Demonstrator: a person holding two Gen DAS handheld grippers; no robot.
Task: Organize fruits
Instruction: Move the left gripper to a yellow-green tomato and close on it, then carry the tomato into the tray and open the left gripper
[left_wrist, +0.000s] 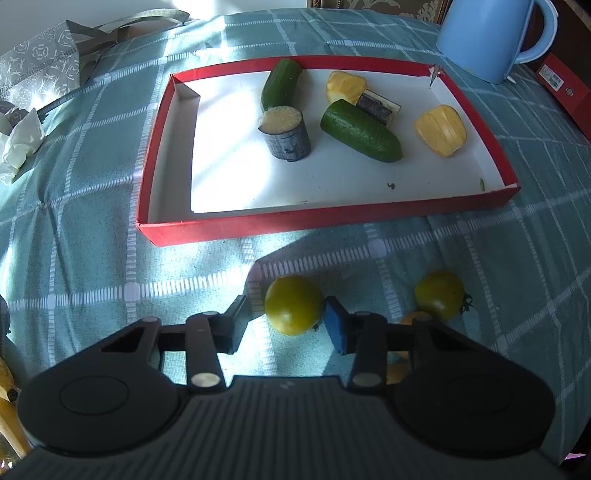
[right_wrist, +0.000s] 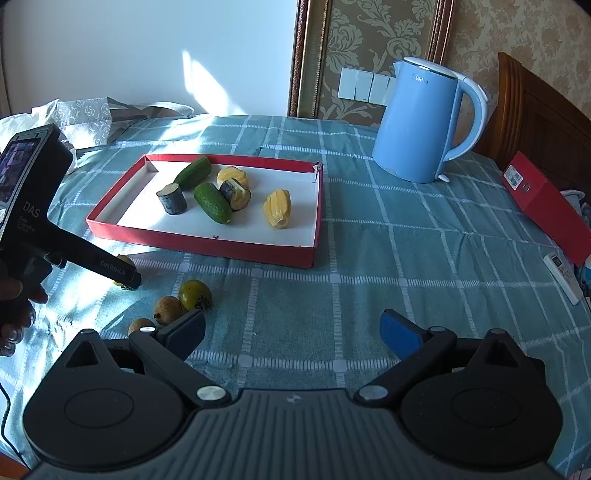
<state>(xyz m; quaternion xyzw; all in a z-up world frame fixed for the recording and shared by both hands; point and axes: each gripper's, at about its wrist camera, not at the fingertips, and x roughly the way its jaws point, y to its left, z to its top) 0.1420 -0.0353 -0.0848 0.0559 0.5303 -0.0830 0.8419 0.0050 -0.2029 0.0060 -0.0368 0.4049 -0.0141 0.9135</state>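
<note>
Your left gripper (left_wrist: 291, 326) points down at the blue checked tablecloth (left_wrist: 480, 258), just in front of the near wall of the red tray (left_wrist: 325, 221). A green-yellow tomato (left_wrist: 293, 304) sits between its two fingers. The blue pad (left_wrist: 336, 328) on one side touches the tomato, but the other finger (left_wrist: 236, 317) stands a little apart from it, so the fingers are narrow around the fruit and do not pinch it.

Your right gripper (right_wrist: 291, 332) hangs over a bare part of the cloth, nearer to the front edge of the table. Its fingers are spread wide, with nothing between them.

A second tomato (right_wrist: 194, 294) lies on the cloth beside the first one, and two small brown fruits (right_wrist: 168, 309) lie just beside it, toward the front edge.

Inside the tray you have two cucumber pieces (left_wrist: 360, 131), two dark cut cylinders (left_wrist: 286, 133) with pale ends, which I cannot name, and two yellow ribbed pieces (left_wrist: 441, 131). They all lie in the far half of the tray.

A blue kettle (right_wrist: 421, 118) stands near the far right corner of the table, behind the tray.
</note>
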